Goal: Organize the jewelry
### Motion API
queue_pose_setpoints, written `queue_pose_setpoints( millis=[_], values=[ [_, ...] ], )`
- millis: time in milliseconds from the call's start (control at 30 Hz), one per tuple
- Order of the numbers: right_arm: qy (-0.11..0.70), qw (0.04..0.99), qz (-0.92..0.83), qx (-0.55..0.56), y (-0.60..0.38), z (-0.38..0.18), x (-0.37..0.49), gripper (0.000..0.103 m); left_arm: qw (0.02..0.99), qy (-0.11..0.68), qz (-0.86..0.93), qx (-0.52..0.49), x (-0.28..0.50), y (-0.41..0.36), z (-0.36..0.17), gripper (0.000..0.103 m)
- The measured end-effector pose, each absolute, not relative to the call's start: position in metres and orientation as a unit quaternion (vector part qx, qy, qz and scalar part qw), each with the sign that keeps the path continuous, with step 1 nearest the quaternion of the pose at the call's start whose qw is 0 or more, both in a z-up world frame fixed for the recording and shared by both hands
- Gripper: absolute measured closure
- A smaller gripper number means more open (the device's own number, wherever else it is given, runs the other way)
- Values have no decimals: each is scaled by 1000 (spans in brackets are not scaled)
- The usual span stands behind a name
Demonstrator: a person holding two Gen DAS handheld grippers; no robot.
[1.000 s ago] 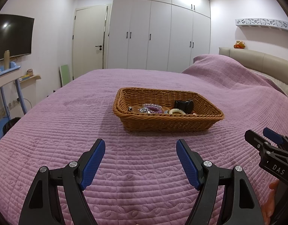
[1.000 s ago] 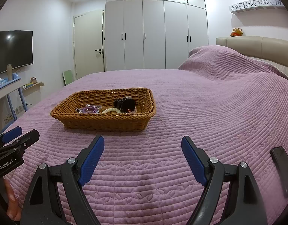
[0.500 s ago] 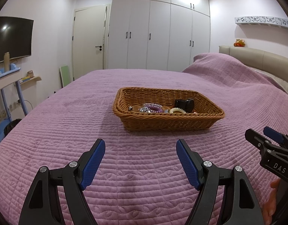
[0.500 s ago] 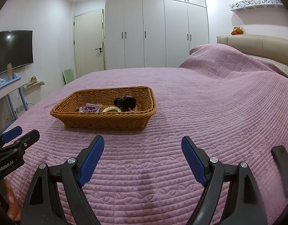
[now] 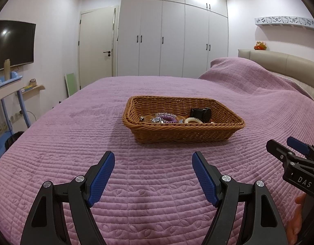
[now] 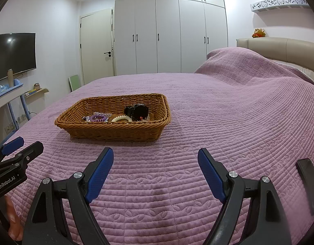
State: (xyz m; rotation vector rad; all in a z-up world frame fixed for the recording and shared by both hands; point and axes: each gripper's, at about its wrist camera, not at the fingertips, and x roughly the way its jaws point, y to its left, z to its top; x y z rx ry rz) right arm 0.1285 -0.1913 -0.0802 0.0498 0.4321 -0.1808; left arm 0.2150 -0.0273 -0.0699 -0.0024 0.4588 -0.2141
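A brown wicker basket (image 5: 185, 136) (image 6: 116, 131) sits on the purple bedspread ahead of both grippers. Inside it lie a black watch (image 5: 200, 114) (image 6: 137, 111), a purple coiled bracelet (image 5: 167, 117) (image 6: 98, 118), a cream coiled bracelet (image 5: 192, 120) (image 6: 120, 118) and small silvery pieces (image 5: 156, 120). My left gripper (image 5: 153, 163) is open over bare quilt, short of the basket, with nothing between its blue pads. My right gripper (image 6: 156, 161) is open too, empty, right of the basket's near side. Each gripper shows at the edge of the other's view.
The purple quilted bedspread (image 5: 75, 143) covers the whole bed. A dark flat phone-like slab (image 6: 309, 181) lies on the quilt at the far right. White wardrobes (image 5: 173, 38), a door (image 5: 97, 49), a wall television (image 5: 12, 45) and a beige headboard (image 5: 279, 63) surround the bed.
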Motion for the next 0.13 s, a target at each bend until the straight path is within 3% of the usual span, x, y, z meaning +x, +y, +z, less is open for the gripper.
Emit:
queue_pose_setpoints(
  millis=[133],
  values=[
    [215, 972, -89, 25, -191, -80, 129, 17, 969, 224, -107, 6, 213, -30, -70, 24]
  ],
)
